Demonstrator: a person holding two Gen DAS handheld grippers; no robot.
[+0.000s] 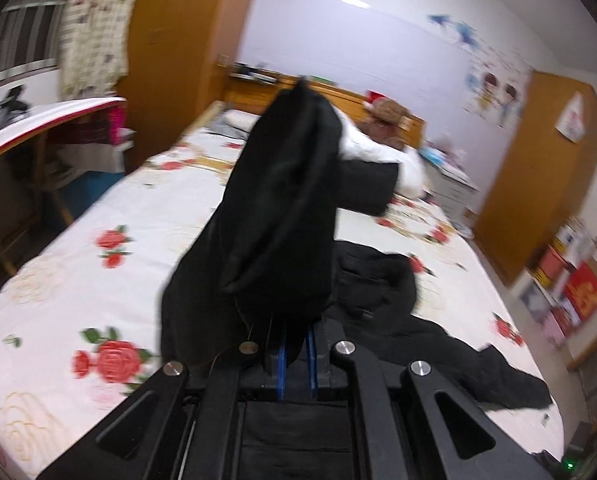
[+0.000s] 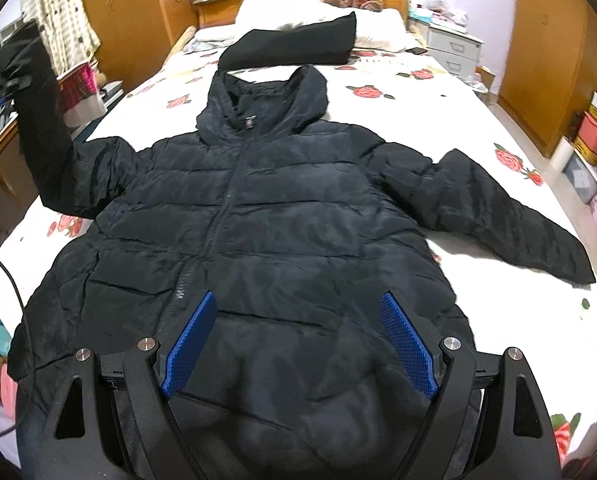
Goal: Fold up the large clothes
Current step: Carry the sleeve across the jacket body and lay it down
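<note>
Black and quilted, the jacket (image 2: 258, 216) lies face up on the bed (image 2: 450, 92), zip closed, hood toward the headboard and hem nearest the right gripper (image 2: 298, 344), so its long axis runs down the bed's length. The left gripper (image 1: 294, 344) is clenched on the cuff of one sleeve (image 1: 274, 208) and holds it raised off the sheet, probably to swing it across the chest as the first fold. The other sleeve (image 2: 510, 220) is spread flat, angled out toward the bed's edge. Over the hem the right gripper hangs with fingers parted and nothing between them (likely placed to pin or take the hem).
</note>
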